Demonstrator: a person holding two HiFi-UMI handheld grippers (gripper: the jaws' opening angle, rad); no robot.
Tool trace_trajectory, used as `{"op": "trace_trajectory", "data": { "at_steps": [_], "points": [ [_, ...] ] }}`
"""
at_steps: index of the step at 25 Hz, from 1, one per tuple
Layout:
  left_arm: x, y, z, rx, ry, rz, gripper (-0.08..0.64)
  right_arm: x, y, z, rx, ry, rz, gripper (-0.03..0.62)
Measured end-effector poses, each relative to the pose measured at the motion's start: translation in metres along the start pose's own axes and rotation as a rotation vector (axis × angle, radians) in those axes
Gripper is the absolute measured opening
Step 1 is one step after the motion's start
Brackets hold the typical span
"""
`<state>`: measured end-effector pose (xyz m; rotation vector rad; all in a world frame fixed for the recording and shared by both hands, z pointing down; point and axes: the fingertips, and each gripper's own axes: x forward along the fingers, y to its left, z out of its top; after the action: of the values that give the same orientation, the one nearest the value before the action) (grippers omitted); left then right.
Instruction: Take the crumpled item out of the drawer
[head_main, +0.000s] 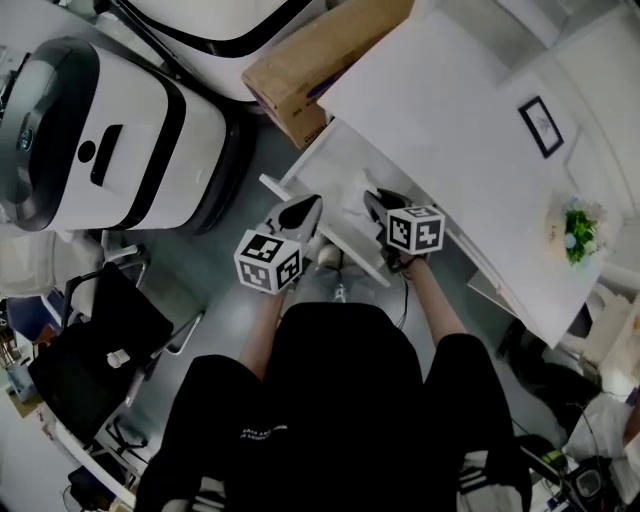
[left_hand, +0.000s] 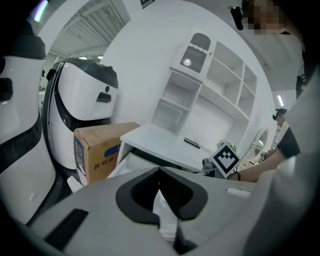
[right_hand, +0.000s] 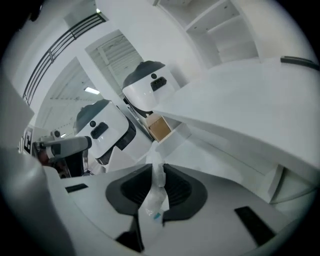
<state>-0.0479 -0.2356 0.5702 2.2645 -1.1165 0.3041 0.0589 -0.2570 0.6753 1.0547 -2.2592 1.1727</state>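
While the white machine is standing at far left, well apart from the work, the left gripper is hovering over the left front corner of the open drawer. Its jaws are sitting together at the tips. In the left gripper view a white creased sliver is showing in the gap behind those tips. I cannot tell whether it is a pinched scrap or the drawer seen through the gap.

Moving right: the crumpled item is sitting in the right gripper, whose jaws are clamping it near the tips. It is looking like thin clear film with a small blue mark. Its long axis is running along the jaws, one end poking just past the tips toward the drawer and the rest trailing back toward the camera. So the item is hanging in the right claw over the drawer's front part, close by the edge of the desk, with the left claw just beside it.

Judgement: the coming move is calling for a pull up and back toward the person, away from the desk edge, with the right hand doing it alone.

Hard to make out: in the head view the right gripper's body is covering the item, so I cannot tell whether any film is dragging on the drawer floor. The desk top is cutting off the drawer's back.
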Motion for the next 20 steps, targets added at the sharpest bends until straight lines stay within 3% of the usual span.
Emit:
{"op": "trace_trajectory", "data": {
  "at_steps": [20],
  "points": [
    [-0.051,-0.036,0.065,0.155,-0.173,0.007,-0.003,-0.115,0.062,0.093,-0.032,-0.406,0.112,0.057]
  ]
}}
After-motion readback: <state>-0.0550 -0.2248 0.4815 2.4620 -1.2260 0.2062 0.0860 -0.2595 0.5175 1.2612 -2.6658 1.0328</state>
